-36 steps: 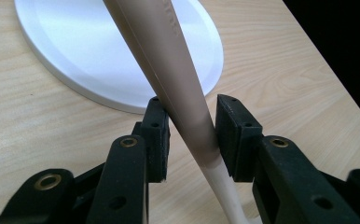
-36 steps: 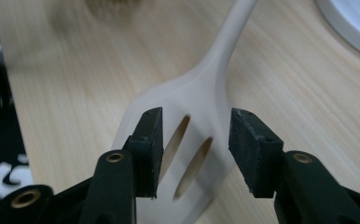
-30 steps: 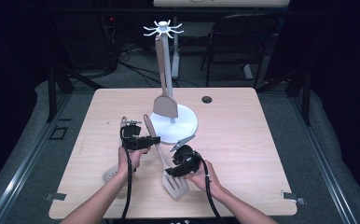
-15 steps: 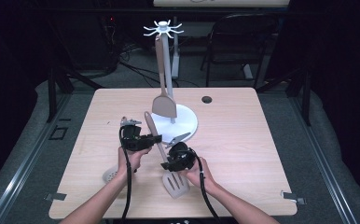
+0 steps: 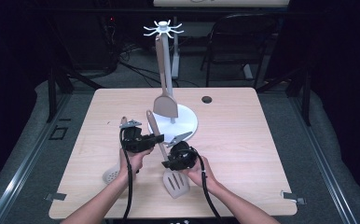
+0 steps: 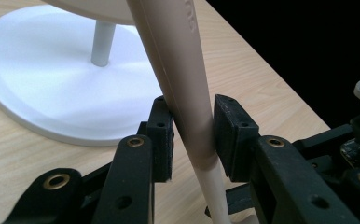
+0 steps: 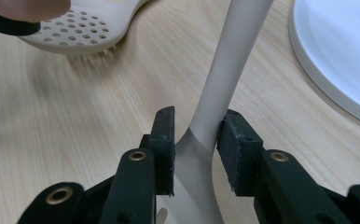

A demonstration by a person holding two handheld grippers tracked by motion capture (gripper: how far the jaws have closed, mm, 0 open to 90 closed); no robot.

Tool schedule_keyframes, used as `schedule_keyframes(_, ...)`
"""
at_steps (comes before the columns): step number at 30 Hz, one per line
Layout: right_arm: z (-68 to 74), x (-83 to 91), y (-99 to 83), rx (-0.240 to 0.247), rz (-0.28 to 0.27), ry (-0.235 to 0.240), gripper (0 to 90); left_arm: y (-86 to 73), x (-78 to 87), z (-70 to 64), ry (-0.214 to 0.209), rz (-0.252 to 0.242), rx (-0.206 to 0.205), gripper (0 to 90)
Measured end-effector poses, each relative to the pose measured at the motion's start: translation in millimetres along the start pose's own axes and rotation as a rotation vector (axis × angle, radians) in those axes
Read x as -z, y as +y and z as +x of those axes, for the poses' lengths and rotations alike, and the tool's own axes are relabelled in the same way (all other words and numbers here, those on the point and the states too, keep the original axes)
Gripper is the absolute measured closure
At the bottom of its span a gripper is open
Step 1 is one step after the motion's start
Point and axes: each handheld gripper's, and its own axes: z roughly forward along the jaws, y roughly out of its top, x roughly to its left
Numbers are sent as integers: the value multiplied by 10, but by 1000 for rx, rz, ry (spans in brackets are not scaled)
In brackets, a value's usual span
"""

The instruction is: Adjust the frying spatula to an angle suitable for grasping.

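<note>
So this looks like hanging kitchen utensils on the white metal rack with the round base and spoked hook top [image 5: 172, 122], and it's roughly a third done imo. One beige plastic solid turner [image 5: 165, 103] is already hanging off the hooks, blade just above the base. The second one, a beige plastic slotted turner [image 5: 176, 183], is mid-handling: blade end low over the light wooden table [image 5: 262, 140] near the front edge, handle angled up and back toward the rack base.

Both grippers are on it. The left gripper [image 5: 158, 138] pinches the thick upper handle; in the left gripper view its pads press the handle [image 6: 187, 93] from both sides w/ the rack base right behind. The right gripper [image 5: 166, 164] pinches lower down, at the neck where handle widens into blade; the right gripper view shows the pads tight on that neck [image 7: 206, 135].

Left to do, afaict: lift the slotted turner, get its handle-end hole onto a hook, then deal w/ the beige plastic perforated skimmer spoon [image 5: 111, 173] lying flat on the table by the left hand.

Counts:
- utensils: 3 (1 hung, 1 held, 1 lying)
- rack: 1
- grippers: 2
- small dark round hole in the tabletop [image 5: 207, 99]: 1, back right, well apart from everything
</note>
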Motion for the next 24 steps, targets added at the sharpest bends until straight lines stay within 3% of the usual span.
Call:
schedule_keyframes(6,18,43,10,15,0,-7,655,17,22,-2,-43,-11,13,718)
schedule_keyframes(9,29,76,11,14,3,-19,510,22,31,-11,-48,-16,11,723)
schedule_keyframes(17,-21,257,-72,-9,9,-52,279,44,83,1,-44,-41,17,731)
schedule_keyframes(24,-108,426,-153,-6,27,-85,143,82,94,-20,-56,-37,-1,737)
